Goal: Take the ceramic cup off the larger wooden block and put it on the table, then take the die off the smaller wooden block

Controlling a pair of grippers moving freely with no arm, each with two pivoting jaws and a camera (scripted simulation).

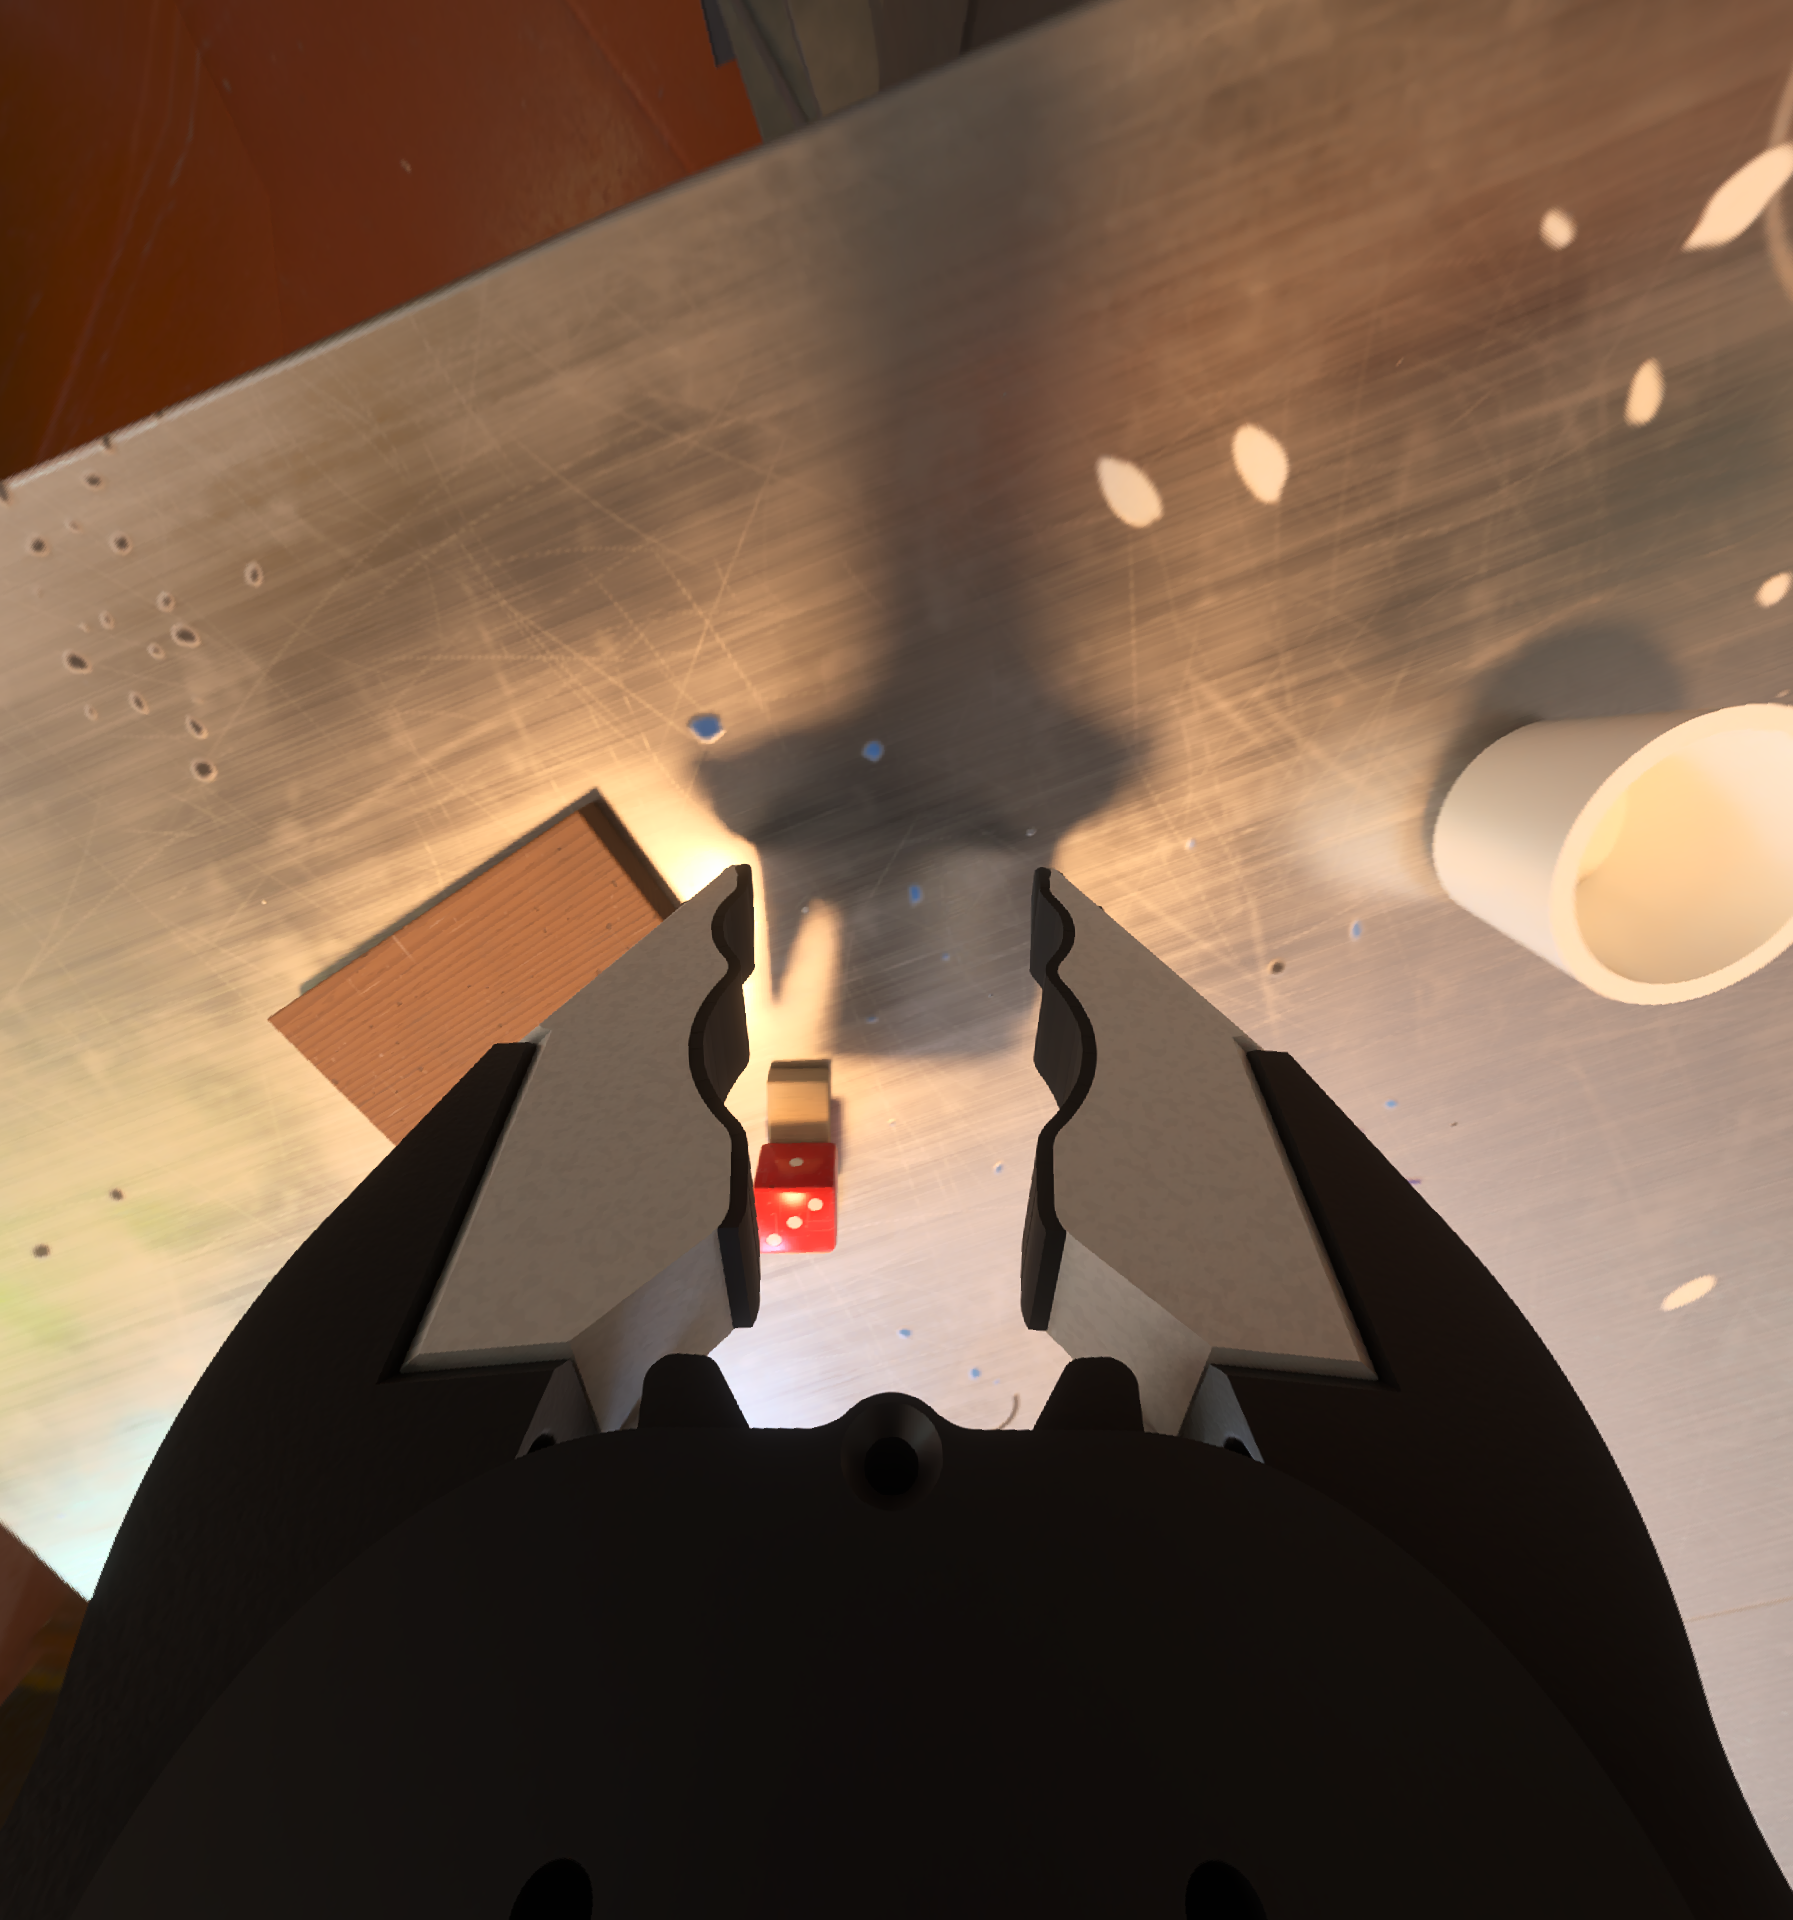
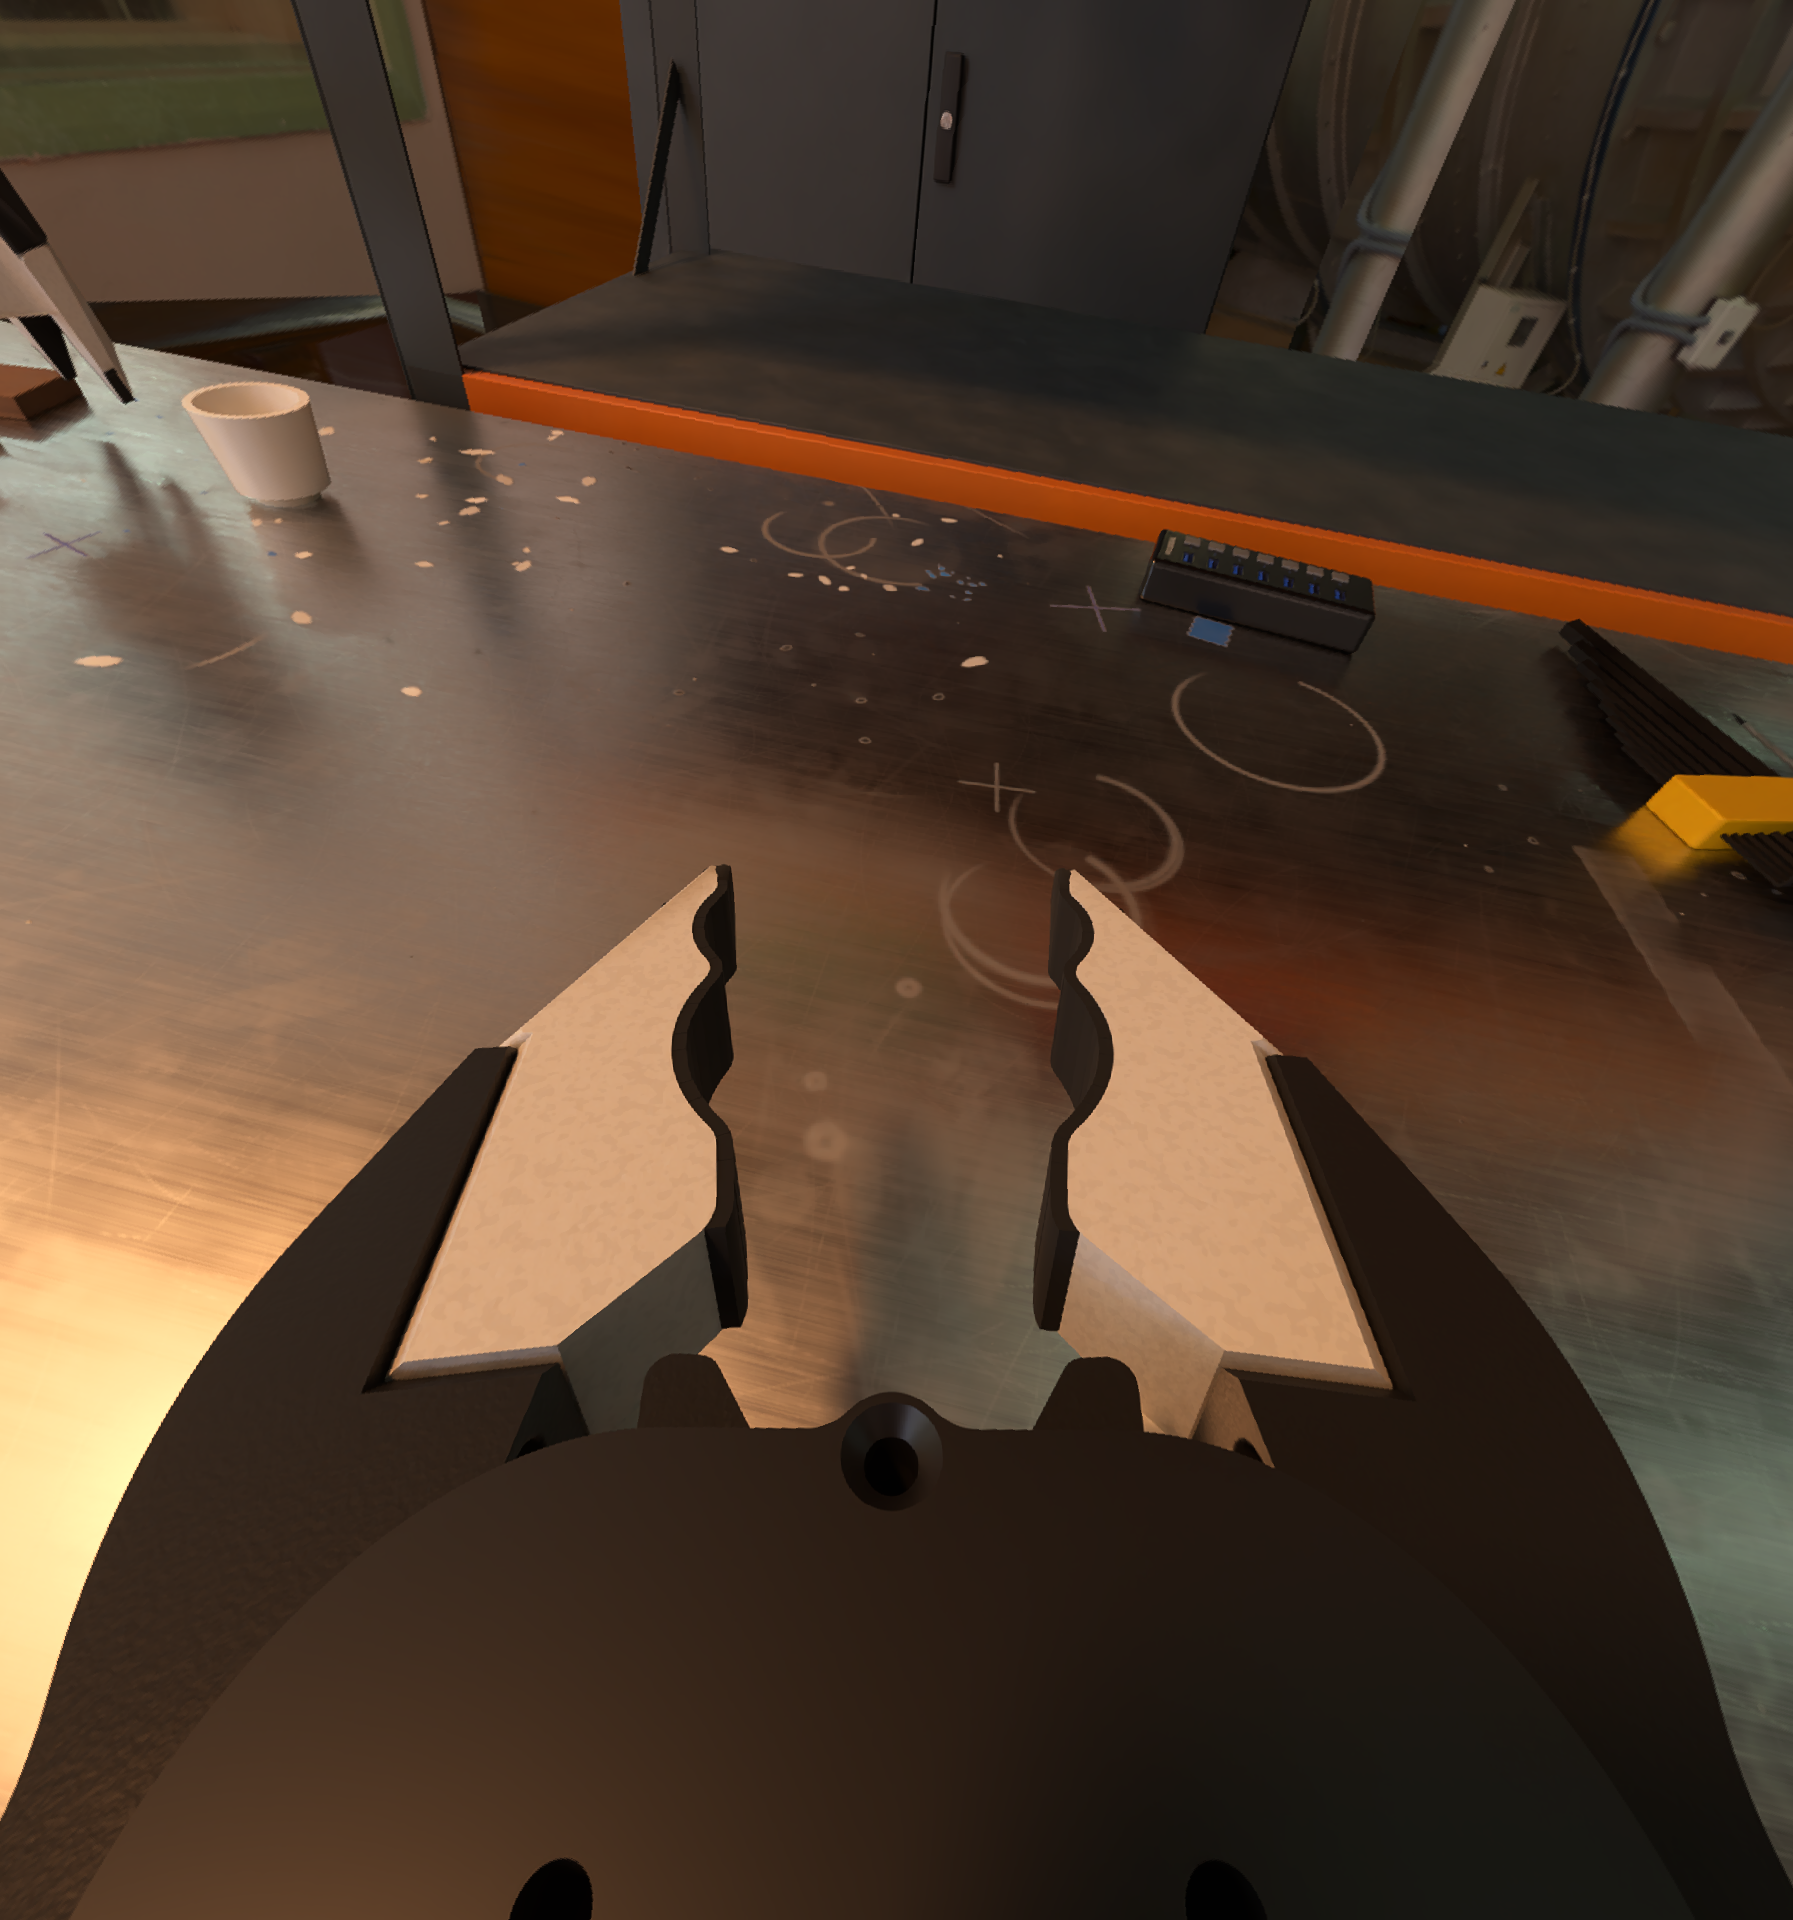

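Cup on the table, die beside the small block

A black hub (image 2: 1256,603) and a yellow block (image 2: 1749,812) lie near the table's (image 2: 559,831) orange far edge. The white cup (image 1: 1640,852) stands upright on the table, off the larger block (image 1: 476,956). The red die (image 1: 795,1197) touches the small pale block (image 1: 798,1101). The left gripper (image 1: 892,894) and right gripper (image 2: 892,894) both gape, holding nothing.

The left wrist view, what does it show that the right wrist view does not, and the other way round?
Only the left wrist view shows the open left gripper from behind, above the red die, which sits beside the small block; whether they touch is unclear.

Only the right wrist view shows the open right gripper, empty, a black hub, a yellow piece and a dark cabinet.

Both show the metal table, the white cup upright on it, and the larger block, bare.
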